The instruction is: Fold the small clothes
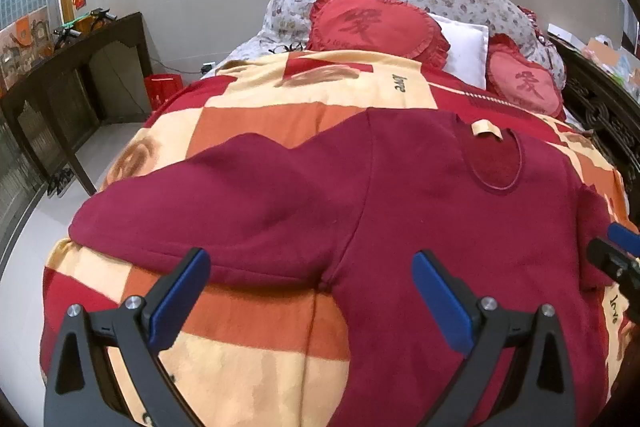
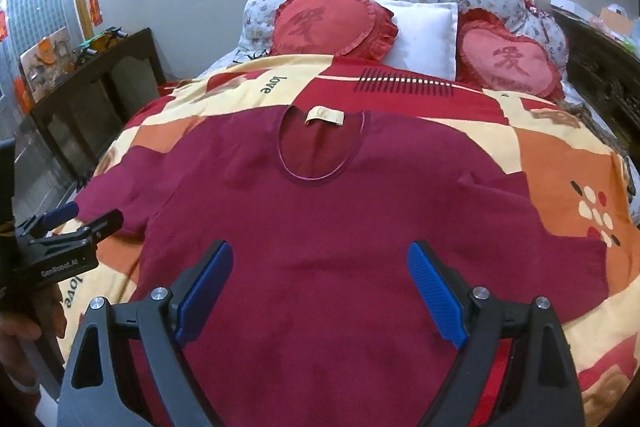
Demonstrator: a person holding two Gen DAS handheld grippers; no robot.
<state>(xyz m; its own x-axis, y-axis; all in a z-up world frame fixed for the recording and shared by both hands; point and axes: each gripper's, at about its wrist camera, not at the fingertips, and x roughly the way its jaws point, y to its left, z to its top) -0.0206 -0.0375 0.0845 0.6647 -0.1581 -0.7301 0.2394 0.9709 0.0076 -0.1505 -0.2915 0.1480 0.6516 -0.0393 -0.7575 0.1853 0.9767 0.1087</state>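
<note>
Both my grippers gape wide, left gripper over the sleeve's underarm, right gripper above the maroon shirt, spread flat on the quilt.

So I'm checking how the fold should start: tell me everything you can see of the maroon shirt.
The maroon shirt looks like soft knit, long-sleeved, with a round neckline and a cream label inside the collar. It lies spread flat, unfolded, on the patchwork quilt, collar toward the pillows, one sleeve stretched sideways. The left gripper and right gripper hover open above it, not gripping.
</note>
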